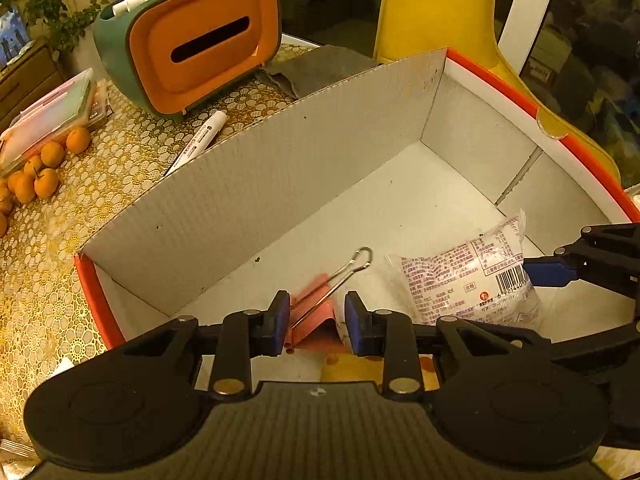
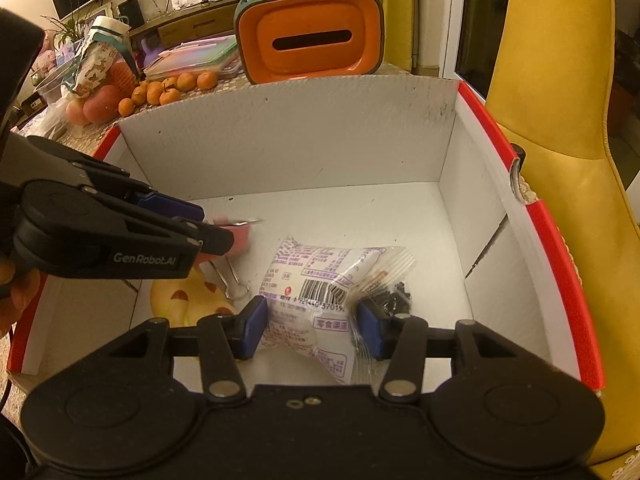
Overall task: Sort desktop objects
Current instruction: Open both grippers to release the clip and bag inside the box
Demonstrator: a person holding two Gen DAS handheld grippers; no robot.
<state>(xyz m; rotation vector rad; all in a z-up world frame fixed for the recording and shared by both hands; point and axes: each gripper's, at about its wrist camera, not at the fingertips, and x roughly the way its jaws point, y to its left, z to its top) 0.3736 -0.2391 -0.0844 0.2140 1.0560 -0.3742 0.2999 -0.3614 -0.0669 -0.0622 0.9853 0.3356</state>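
Left gripper (image 1: 317, 322) pinches pink binder clip (image 1: 316, 312) inside box (image 1: 248, 184). Right gripper (image 2: 308, 330) straddles snack packet (image 2: 320, 280); pad contact unclear ("GenRobot.AI" on left gripper). Tissue holder (image 1: 192, 40) behind box.

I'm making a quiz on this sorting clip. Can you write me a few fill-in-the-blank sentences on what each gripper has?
The left gripper is shut on a pink binder ____.
The right gripper has a clear snack ____ between its fingers.
Both are inside the white cardboard ____.
The tissue holder's front is ____.

Missing words: clip; packet; box; orange
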